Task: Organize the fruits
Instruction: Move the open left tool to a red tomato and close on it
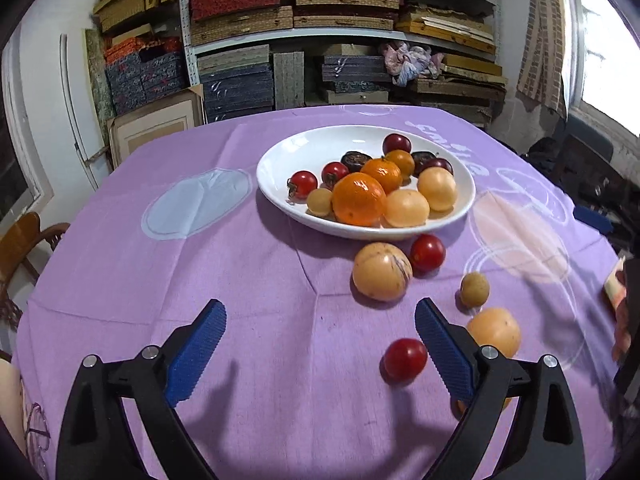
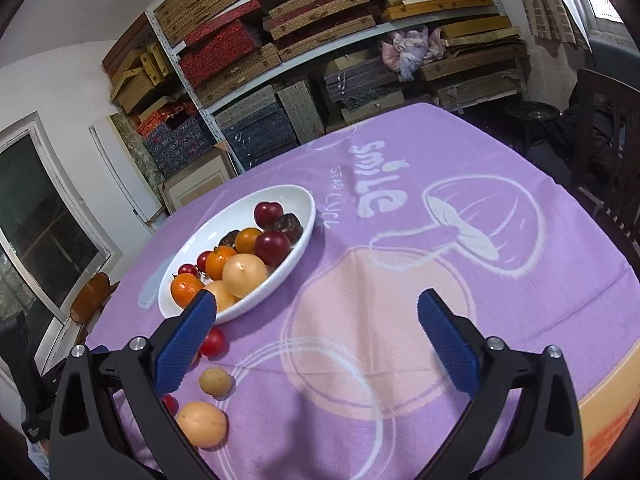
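A white bowl (image 1: pixel 280 160) on the purple cloth holds oranges, red tomatoes, dark plums and pale yellow fruits; it also shows in the right wrist view (image 2: pixel 224 216). Loose on the cloth lie a large pale fruit (image 1: pixel 382 277), a red tomato (image 1: pixel 427 252), a small tan fruit (image 1: pixel 474 289), another pale fruit (image 1: pixel 495 330) and a red tomato (image 1: pixel 405 359). My left gripper (image 1: pixel 320 336) is open and empty above the cloth, the near tomato just inside its right finger. My right gripper (image 2: pixel 318 332) is open and empty; a tomato (image 2: pixel 214 342), the tan fruit (image 2: pixel 215 381) and a pale fruit (image 2: pixel 202 424) lie by its left finger.
The table's far edge meets shelves stacked with boxes and mats (image 1: pixel 340 20). A wooden chair (image 1: pixel 20 240) stands at the left, a dark chair (image 2: pixel 604 128) at the right. The right hand and gripper body show at the right edge (image 1: pixel 624 320).
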`<state>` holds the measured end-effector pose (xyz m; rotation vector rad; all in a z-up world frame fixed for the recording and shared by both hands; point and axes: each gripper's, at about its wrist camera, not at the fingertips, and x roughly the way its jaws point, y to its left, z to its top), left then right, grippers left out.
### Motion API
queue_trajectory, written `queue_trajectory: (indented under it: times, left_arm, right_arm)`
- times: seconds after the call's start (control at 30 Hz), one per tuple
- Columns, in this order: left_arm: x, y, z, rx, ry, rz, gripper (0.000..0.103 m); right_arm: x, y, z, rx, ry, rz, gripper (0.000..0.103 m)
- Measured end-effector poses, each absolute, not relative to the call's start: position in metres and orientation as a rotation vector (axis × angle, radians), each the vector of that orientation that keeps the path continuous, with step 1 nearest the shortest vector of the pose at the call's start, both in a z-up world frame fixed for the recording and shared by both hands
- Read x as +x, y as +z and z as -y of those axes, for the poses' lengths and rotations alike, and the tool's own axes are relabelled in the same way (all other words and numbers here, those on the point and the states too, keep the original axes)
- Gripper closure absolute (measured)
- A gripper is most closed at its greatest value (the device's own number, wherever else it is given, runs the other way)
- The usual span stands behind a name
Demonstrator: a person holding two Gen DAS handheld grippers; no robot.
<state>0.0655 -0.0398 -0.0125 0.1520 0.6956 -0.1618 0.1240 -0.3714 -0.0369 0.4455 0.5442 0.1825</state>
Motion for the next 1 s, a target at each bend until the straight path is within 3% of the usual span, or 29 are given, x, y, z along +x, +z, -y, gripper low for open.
queue_trajectory:
  times: [1.0]
  left_arm:
    - [0.073, -0.047, 0.037, 0.139, -0.142, -0.824, 0.003]
  right_arm:
    - [0.128, -0.04, 0.367, 0.446, 0.182, -0.575, 0.004]
